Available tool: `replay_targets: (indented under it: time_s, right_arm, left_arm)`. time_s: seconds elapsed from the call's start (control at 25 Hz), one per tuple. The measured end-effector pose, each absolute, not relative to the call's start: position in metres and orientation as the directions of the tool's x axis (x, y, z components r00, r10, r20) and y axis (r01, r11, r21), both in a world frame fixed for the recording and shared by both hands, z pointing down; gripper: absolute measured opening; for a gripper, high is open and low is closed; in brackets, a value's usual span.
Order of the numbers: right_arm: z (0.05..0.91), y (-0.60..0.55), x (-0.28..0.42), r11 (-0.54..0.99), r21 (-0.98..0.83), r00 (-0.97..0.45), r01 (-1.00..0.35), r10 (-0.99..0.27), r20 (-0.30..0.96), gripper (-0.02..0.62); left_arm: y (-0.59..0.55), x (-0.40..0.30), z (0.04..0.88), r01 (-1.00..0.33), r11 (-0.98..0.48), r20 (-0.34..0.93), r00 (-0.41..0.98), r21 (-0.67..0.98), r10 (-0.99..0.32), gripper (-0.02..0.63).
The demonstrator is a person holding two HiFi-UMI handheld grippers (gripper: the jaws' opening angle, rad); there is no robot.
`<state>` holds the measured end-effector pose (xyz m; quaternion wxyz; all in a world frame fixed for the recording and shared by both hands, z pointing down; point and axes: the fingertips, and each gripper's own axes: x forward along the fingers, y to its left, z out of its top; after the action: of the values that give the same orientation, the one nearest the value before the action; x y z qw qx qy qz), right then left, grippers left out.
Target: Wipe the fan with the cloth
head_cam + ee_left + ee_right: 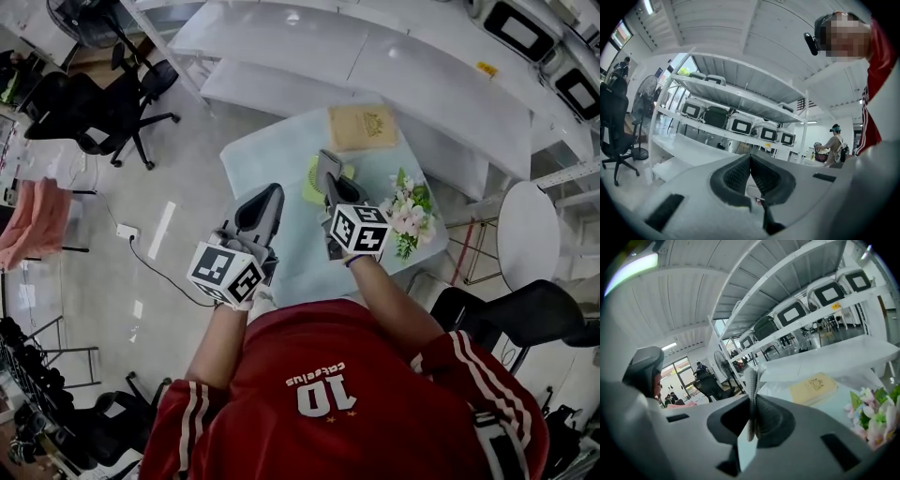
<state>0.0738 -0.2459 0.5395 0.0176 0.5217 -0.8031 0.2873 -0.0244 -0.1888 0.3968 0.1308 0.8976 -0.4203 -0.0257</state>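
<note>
**Head view.** Right gripper (pixel 326 176) was poised over the light-blue desk (pixel 267 155), just above a yellow-green ribbed item judged to be the small fan (pixel 311 187). Left gripper (pixel 267 199) hung beside it, not touching the fan. Risk: wiped unsteadied, the light fan could slide toward the flowers (pixel 408 217).

**Left gripper view.** Jaws were met with nothing between them, aimed at shelving. No desk fan showed.

**Right gripper view.** Jaws were clamped on a thin grey cloth (pixel 751 378) standing past their tips. So scant a hold might slip. The fan was hidden below.

on the table (pixel 272 159) — book (pixel 363 127) at the far edge, flowers (pixel 409 214) right
</note>
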Motion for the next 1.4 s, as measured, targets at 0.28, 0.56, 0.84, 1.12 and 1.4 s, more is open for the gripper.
replay_targets:
  time_s: [0.28,0.56,0.84,1.12,1.4]
  right_arm:
    - [0.573,-0.256,0.074,0.266,-0.500,-0.476,-0.824,-0.802,0.360,0.021]
    - [0.595,-0.271,0.066,0.261,-0.509,-0.488,-0.820,-0.785,0.382,0.021]
    - [0.617,-0.284,0.061,0.234,-0.531,-0.489,-0.814,-0.771,0.409,0.021]
    - [0.639,-0.292,0.057,0.202,-0.539,-0.479,-0.817,-0.759,0.440,0.021]
    - [0.654,-0.299,0.049,0.177,-0.555,-0.477,-0.813,-0.749,0.460,0.021]
  left_arm:
    - [-0.185,-0.020,0.410,-0.750,-0.615,0.091,0.649,0.243,-0.756,0.003]
    - [-0.186,-0.032,0.425,-0.776,-0.572,0.128,0.617,0.265,-0.777,0.003]
    - [-0.186,-0.043,0.433,-0.802,-0.542,0.155,0.587,0.252,-0.795,0.003]
    - [-0.188,-0.045,0.437,-0.803,-0.543,0.172,0.588,0.247,-0.791,0.005]
    - [-0.186,-0.052,0.441,-0.809,-0.537,0.188,0.580,0.238,-0.792,0.003]
